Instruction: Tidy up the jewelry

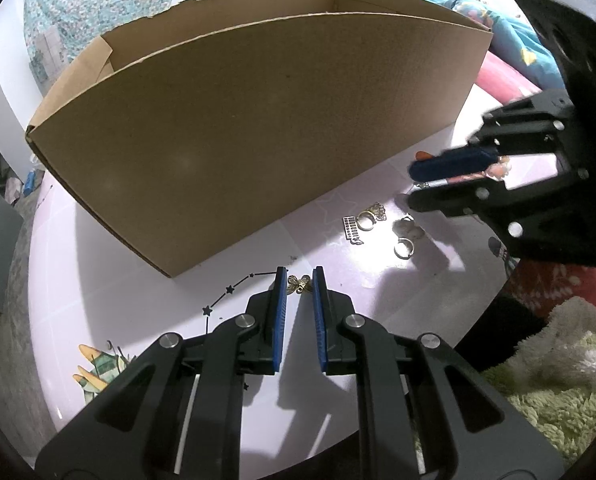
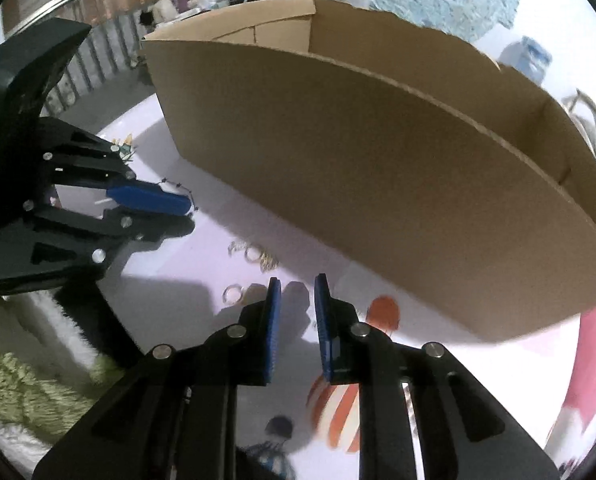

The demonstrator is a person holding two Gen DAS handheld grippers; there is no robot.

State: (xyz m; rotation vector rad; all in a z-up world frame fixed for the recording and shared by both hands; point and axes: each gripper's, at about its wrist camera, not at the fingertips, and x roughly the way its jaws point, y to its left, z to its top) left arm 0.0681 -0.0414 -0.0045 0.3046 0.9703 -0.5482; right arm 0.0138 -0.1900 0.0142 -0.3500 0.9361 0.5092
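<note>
In the left wrist view my left gripper (image 1: 299, 280) is shut on a small gold butterfly charm (image 1: 299, 283), pinched between its blue pad tips just above the pale table (image 1: 98, 280). Loose jewelry lies to its right: a gold ring (image 1: 365, 220), a silver ring (image 1: 403, 248) and a dark rectangular charm (image 1: 350, 229). My right gripper (image 1: 410, 186) hovers over that pile; in its own view its pads (image 2: 298, 284) stand a narrow gap apart with nothing between them. That view also shows rings (image 2: 234, 294) and a chain (image 2: 268, 262). My left gripper (image 2: 189, 214) is at the left.
A big open cardboard box (image 1: 258, 140) (image 2: 378, 180) stands on the table right behind the jewelry. Shaggy green fabric (image 1: 558, 380) (image 2: 18, 380) lies beside the table's edge. A pink cushion (image 1: 502, 76) sits past the box. The table has cartoon prints (image 2: 384, 312).
</note>
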